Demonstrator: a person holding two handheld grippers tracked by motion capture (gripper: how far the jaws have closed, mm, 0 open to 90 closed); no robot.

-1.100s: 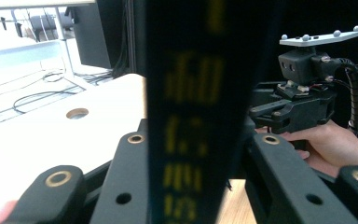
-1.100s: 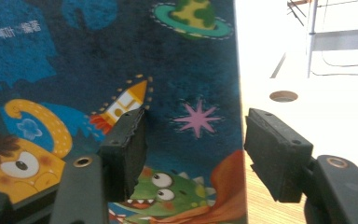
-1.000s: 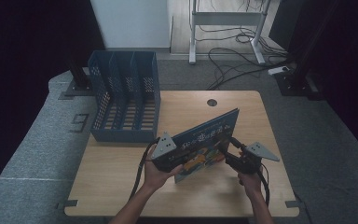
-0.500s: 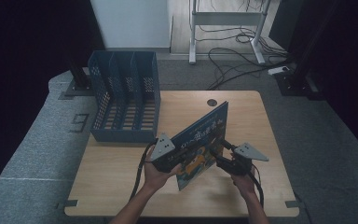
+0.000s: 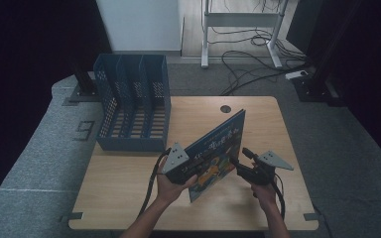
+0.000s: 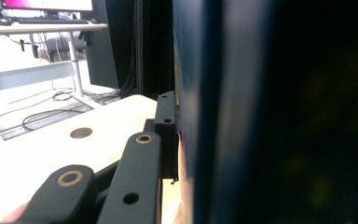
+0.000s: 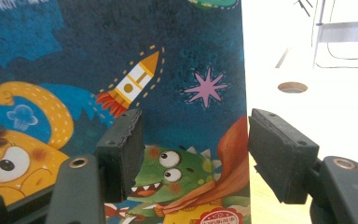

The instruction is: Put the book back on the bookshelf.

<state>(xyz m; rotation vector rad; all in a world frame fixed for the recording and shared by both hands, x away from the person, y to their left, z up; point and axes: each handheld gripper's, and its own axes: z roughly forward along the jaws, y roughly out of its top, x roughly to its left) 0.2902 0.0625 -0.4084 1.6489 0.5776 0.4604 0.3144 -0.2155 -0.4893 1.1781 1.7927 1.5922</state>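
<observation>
The left gripper (image 5: 191, 166) is clamped on a picture book (image 5: 217, 148), its jaws having just eased slightly apart, and props the book upright on edge on the wooden table (image 5: 129, 198), right of a blue file rack (image 5: 131, 111). The right gripper (image 5: 238, 158) stands with jaws apart before the illustrated cover (image 7: 121, 70), its pads gripping nothing.

Left gripper (image 5: 194, 167): black body, grey three-cornered plate on top, lower centre of high view; black cable loops from it. Right gripper (image 5: 239, 157): same black build, grey plate, cable trailing. Jaw links black with brass-ringed rivets; dark ribbed pads (image 7: 121, 151), small screw holes. Forearms bare.
</observation>
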